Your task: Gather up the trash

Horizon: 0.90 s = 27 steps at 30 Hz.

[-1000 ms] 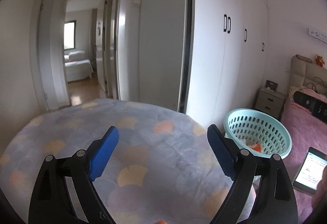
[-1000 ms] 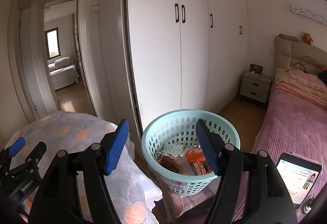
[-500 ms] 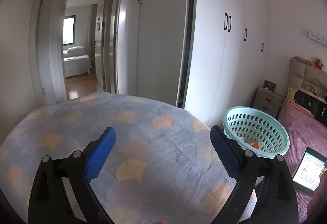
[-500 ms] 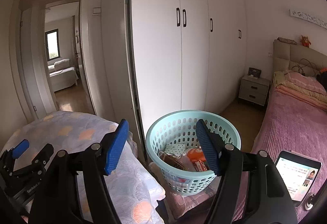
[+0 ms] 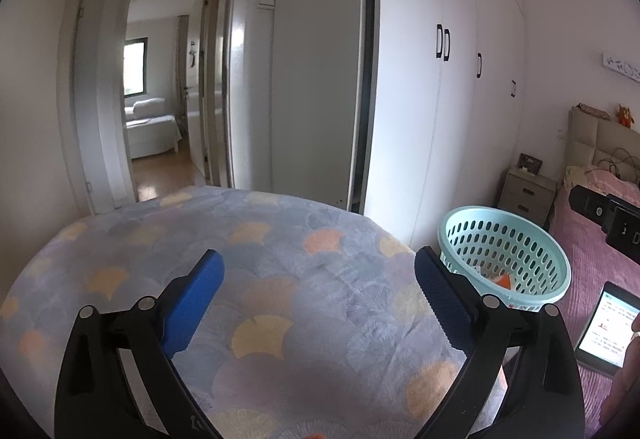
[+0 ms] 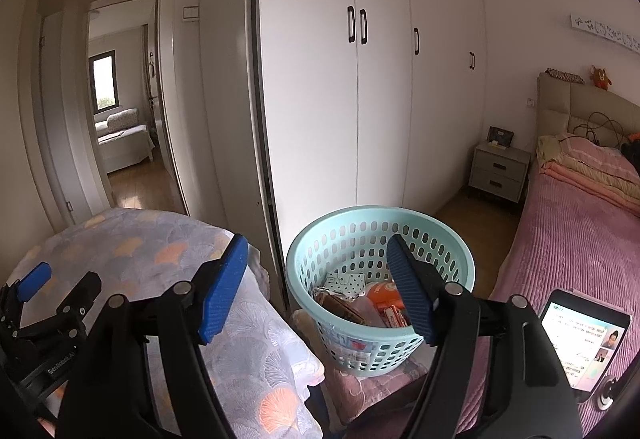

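A light teal perforated basket stands on a pink cushion between the patterned surface and the pink bed; it holds several wrappers and an orange packet. It also shows in the left wrist view. My right gripper is open and empty, above and in front of the basket. My left gripper is open and empty over the blue cloth with fan shapes; it shows at the lower left of the right wrist view. No loose trash shows on the cloth.
White wardrobes stand behind the basket. A pink bed and a grey nightstand are at the right. A lit tablet lies at the bed's near edge. A doorway opens to another room at the left.
Both grippers have risen and tilted a little, so the basket and cloth sit lower in view. Both stay open and empty.
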Available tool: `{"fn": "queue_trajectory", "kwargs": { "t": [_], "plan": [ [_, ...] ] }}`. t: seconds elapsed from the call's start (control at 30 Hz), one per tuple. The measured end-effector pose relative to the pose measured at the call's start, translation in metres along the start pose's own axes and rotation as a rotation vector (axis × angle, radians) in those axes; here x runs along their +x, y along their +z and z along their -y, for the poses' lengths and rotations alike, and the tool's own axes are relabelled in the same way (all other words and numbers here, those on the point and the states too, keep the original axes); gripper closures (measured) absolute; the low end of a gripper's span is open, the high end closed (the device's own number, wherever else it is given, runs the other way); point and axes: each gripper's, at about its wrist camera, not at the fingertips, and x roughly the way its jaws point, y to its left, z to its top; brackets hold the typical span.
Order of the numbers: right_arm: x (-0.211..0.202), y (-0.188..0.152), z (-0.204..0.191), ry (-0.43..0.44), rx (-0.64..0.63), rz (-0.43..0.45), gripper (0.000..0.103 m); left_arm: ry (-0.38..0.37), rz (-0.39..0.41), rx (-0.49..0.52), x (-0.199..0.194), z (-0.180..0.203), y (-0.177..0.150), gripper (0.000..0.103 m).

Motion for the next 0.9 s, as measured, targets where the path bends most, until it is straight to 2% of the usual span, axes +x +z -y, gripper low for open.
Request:
{"fn": "queue_trajectory", "kwargs": {
  "t": [0.9],
  "plan": [
    [-0.006, -0.0045, 0.0001, 0.0, 0.002, 0.002, 0.033, -0.023, 0.002, -0.007, -0.0025, 0.0003, 0.0016, 0.01]
  ]
}}
